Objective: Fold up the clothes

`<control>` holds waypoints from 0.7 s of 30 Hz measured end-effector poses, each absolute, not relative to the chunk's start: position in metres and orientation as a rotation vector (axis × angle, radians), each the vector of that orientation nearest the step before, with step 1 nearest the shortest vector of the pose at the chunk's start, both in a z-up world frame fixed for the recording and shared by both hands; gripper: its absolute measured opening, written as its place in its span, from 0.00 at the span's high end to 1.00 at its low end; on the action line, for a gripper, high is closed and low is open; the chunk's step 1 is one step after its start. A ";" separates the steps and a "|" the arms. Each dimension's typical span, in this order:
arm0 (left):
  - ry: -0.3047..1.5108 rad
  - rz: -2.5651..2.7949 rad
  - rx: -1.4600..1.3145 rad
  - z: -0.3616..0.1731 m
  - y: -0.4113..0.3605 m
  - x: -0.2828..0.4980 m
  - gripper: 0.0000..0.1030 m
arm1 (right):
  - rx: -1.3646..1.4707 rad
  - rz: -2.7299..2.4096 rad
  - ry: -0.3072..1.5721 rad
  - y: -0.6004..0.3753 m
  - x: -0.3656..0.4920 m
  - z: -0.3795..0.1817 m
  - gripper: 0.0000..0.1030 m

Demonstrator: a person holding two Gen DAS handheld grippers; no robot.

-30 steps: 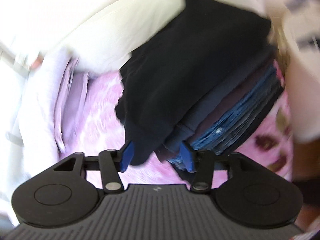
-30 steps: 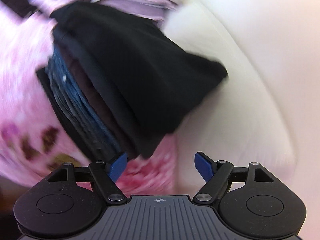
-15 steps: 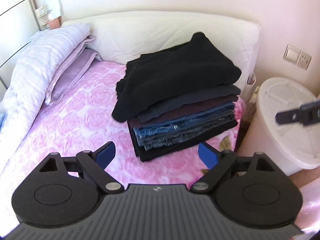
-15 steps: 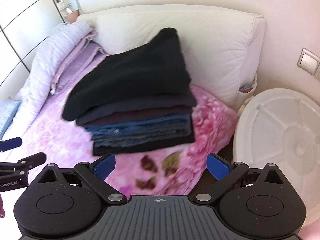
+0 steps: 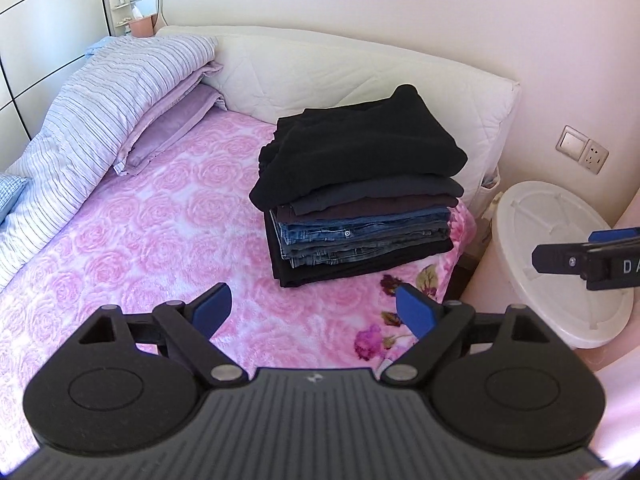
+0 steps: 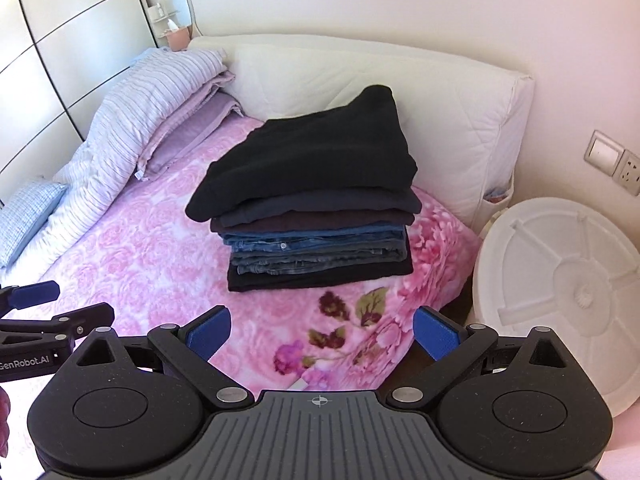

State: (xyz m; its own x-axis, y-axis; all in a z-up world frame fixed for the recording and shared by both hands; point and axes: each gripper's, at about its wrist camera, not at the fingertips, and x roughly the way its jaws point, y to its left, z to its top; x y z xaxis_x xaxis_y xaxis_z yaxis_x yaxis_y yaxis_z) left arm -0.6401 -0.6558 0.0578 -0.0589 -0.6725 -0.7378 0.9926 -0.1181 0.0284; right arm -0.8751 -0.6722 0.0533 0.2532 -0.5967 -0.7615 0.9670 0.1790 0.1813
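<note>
A stack of folded clothes [image 5: 360,200] sits on the pink rose blanket [image 5: 140,220] near the bed's head corner, with a black garment [image 5: 360,148] on top, jeans [image 5: 360,240] in the middle and a black piece at the bottom. It also shows in the right wrist view [image 6: 316,216]. My left gripper [image 5: 316,312] is open and empty, held back above the blanket in front of the stack. My right gripper [image 6: 322,330] is open and empty, also back from the stack. The right gripper's fingers [image 5: 560,258] show at the left view's right edge.
A white padded headboard [image 5: 360,68] stands behind the stack. A striped duvet [image 5: 100,92] and lilac pillows [image 5: 172,124] lie at the left. A round white lid [image 5: 560,256] stands right of the bed, with wall sockets [image 5: 582,149] above it. Wardrobe doors [image 6: 60,40] are at far left.
Both grippers have pulled back and up from the stack and opened wide. The black garment, close between the left fingers a second ago, now lies on top of the stack.
</note>
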 end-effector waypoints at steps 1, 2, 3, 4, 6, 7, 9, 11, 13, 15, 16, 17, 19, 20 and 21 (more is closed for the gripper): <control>0.593 -1.568 0.715 0.058 -0.654 -0.642 0.16 | 0.742 -1.209 0.606 -0.671 -0.875 0.055 0.03; 0.589 -1.566 0.714 0.059 -0.653 -0.643 0.16 | 0.742 -1.210 0.603 -0.669 -0.875 0.055 0.03; 0.586 -1.565 0.713 0.060 -0.652 -0.644 0.16 | 0.743 -1.210 0.602 -0.668 -0.876 0.055 0.03; 0.585 -1.565 0.712 0.060 -0.651 -0.645 0.16 | 0.744 -1.209 0.602 -0.667 -0.876 0.056 0.03; 0.592 -1.565 0.708 0.062 -0.651 -0.648 0.16 | 0.745 -1.204 0.599 -0.665 -0.876 0.056 0.03; 0.595 -1.565 0.706 0.062 -0.650 -0.650 0.16 | 0.746 -1.203 0.598 -0.664 -0.876 0.056 0.03; 0.591 -1.563 0.704 0.065 -0.649 -0.652 0.17 | 0.743 -1.208 0.607 -0.663 -0.875 0.057 0.03; 0.592 -1.555 0.699 0.066 -0.648 -0.653 0.17 | 0.733 -1.215 0.621 -0.662 -0.874 0.059 0.03; 0.600 -1.546 0.692 0.067 -0.646 -0.652 0.17 | 0.724 -1.224 0.637 -0.661 -0.871 0.061 0.03; 0.614 -1.535 0.690 0.066 -0.646 -0.650 0.17 | 0.724 -1.227 0.645 -0.660 -0.870 0.063 0.03; 0.619 -1.529 0.690 0.066 -0.645 -0.649 0.17 | 0.727 -1.227 0.649 -0.660 -0.869 0.063 0.03; 0.624 -1.521 0.692 0.065 -0.645 -0.648 0.17 | 0.729 -1.229 0.652 -0.660 -0.869 0.063 0.03; 0.629 -1.504 0.698 0.063 -0.644 -0.647 0.17 | 0.729 -1.236 0.659 -0.659 -0.868 0.063 0.03; 0.628 -1.500 0.698 0.063 -0.644 -0.647 0.17 | 0.728 -1.239 0.663 -0.659 -0.867 0.063 0.03; 0.624 -1.501 0.694 0.062 -0.642 -0.647 0.17 | 0.730 -1.241 0.663 -0.658 -0.867 0.063 0.03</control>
